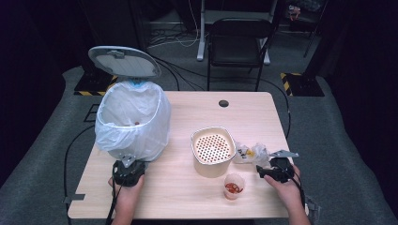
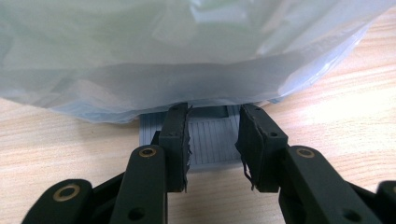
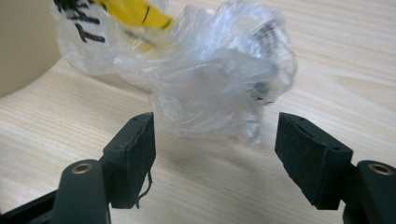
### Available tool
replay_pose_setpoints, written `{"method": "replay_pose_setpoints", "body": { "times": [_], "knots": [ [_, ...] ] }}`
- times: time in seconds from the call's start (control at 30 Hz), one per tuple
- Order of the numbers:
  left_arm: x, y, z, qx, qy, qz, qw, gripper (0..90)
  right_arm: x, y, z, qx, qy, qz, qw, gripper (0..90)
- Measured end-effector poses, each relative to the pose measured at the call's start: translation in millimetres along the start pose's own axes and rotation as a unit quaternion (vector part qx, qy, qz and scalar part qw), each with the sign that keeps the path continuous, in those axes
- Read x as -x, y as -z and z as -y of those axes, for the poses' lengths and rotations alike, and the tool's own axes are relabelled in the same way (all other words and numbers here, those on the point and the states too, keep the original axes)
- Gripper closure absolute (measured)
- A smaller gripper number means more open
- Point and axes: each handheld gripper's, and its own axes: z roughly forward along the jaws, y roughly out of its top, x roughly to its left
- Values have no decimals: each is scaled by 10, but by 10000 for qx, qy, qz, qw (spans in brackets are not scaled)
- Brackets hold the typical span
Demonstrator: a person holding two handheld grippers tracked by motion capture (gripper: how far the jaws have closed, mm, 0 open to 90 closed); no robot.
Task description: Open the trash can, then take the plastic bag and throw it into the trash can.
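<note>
Both tools are matte black: the left gripper [image 1: 127, 171] and the right gripper [image 1: 274, 169] each carry a grey three-cornered plate on top and trail a black cable. Their jaws end in blocky, frayed rubber pads [image 3: 133, 156], with brass-ringed pivot holes just behind those pads.

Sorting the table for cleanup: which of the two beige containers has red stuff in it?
The small translucent cup nearest the person holds red pieces; the larger beige tub behind it carries a perforated insert instead.
</note>
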Motion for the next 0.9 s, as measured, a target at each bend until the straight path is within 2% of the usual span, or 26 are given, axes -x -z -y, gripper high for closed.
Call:
{"method": "replay_pose_setpoints", "body": {
  "times": [0.13, 0.3, 0.4, 0.47, 0.57, 0.63, 0.67, 0.7, 0.77, 0.8, 0.9],
  "knots": [
    [4, 6, 32, 91, 26, -15, 10000, 639, 36, 123, -20, 141, 48, 31, 9999, 259],
    [2, 6, 49, 134, 4, -15, 9999, 639, -16, 234, -125, 381, 49, -44, 9993, 168],
    [3, 4, 54, 176, 5, -34, 9998, 639, -64, 252, -236, 537, -82, -165, 9984, 139],
    [2, 4, 55, 178, -5, -31, 9998, 639, -82, 234, -316, 582, -243, -253, 9977, 120],
    [0, 6, 48, 130, -7, -5, 9999, 639, -93, 182, -436, 625, -322, -171, 9974, 47],
    [-1, 6, 43, 120, -9, -12, 9999, 639, -104, 149, -513, 693, -481, -208, 9962, 0],
    [-1, 6, 43, 120, -9, -12, 9999, 639, -104, 149, -513, 693, -481, -208, 9962, 0],
    [2, 2, 42, 144, 24, -20, 9999, 639, -127, 114, -570, 733, -596, -142, 9954, 0],
    [4, -1, 45, 158, 37, -7, 9999, 639, -152, 84, -599, 764, -668, -80, 9948, 0],
    [-2, 7, 46, 115, -8, 0, 9999, 639, -178, 39, -621, 765, -656, 63, 9949, 0],
    [-2, 5, 47, 132, 2, 13, 9999, 639, -230, -36, -649, 721, -665, 194, 9950, 0]
  ]
}}
